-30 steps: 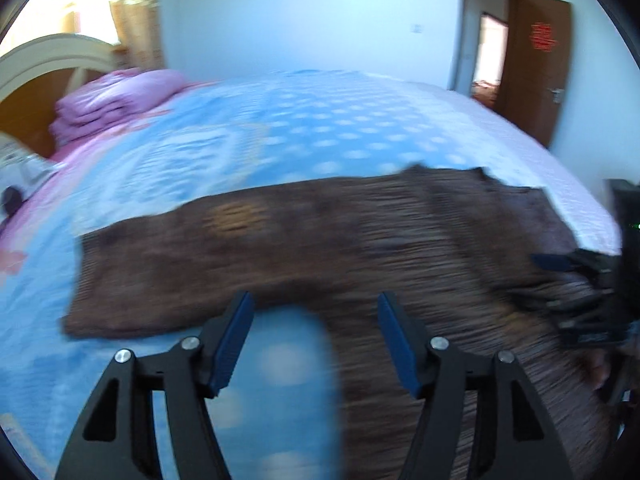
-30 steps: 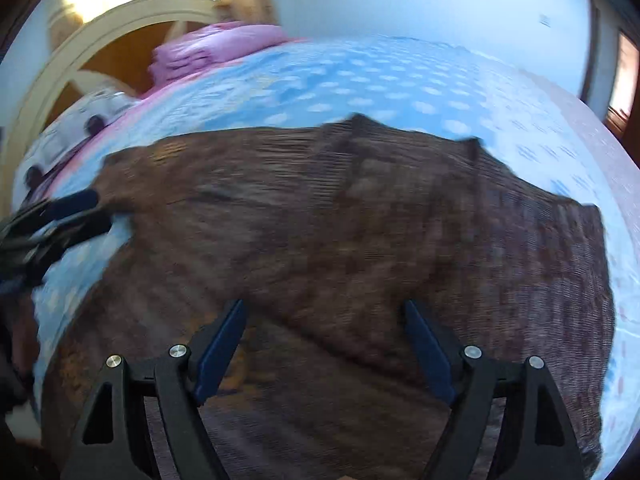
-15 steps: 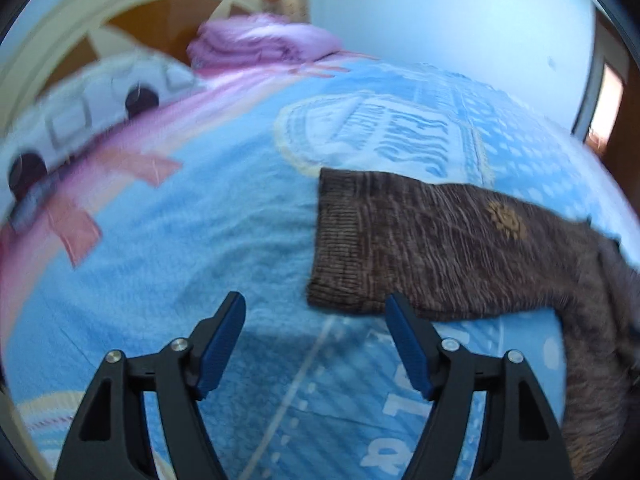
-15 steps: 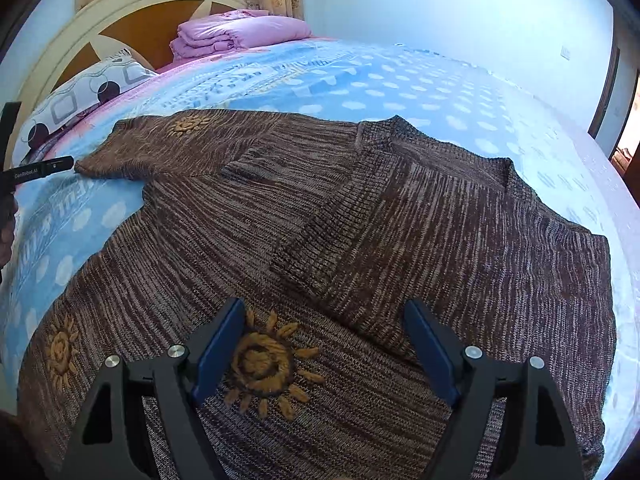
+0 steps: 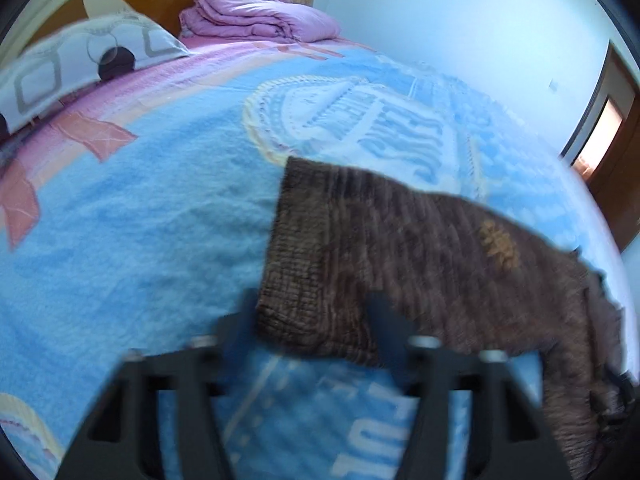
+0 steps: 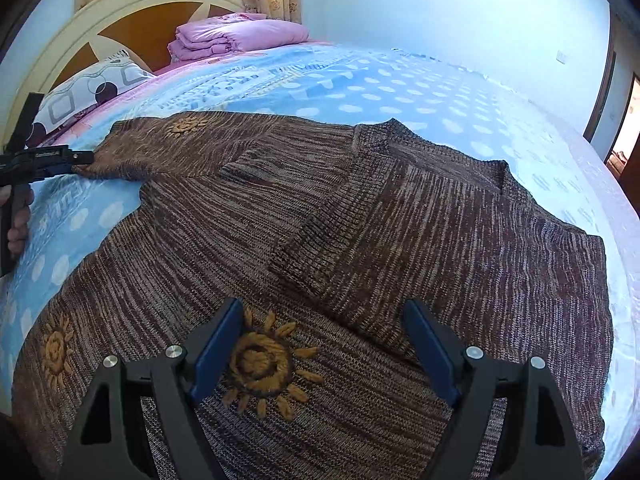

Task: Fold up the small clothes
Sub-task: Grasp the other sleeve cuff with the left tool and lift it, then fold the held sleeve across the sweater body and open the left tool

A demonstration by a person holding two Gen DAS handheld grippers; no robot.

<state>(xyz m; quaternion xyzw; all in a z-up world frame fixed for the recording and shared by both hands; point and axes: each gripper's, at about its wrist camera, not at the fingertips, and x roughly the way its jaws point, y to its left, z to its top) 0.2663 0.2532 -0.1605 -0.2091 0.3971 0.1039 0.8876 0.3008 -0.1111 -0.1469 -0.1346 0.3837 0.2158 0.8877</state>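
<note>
A brown knitted sweater (image 6: 360, 240) with orange sun embroidery lies flat on the blue bed cover. Its right sleeve is folded across the body. Its left sleeve (image 5: 400, 248) stretches out to the side, cuff (image 5: 304, 304) nearest me. My left gripper (image 5: 312, 320) is open, its fingers either side of the cuff end; the view is blurred. It also shows in the right wrist view (image 6: 76, 160) at the sleeve's cuff. My right gripper (image 6: 324, 344) is open and empty above the sweater's lower body.
A folded purple quilt (image 6: 236, 36) and a patterned pillow (image 6: 92, 88) lie at the cream headboard (image 6: 120, 8). A brown door (image 5: 612, 168) is at the right. The blue bed cover (image 5: 140, 220) spreads around the sweater.
My left gripper has swung from the sweater body to the left sleeve's end and closed in on the cuff. My right gripper has held still above the sweater.
</note>
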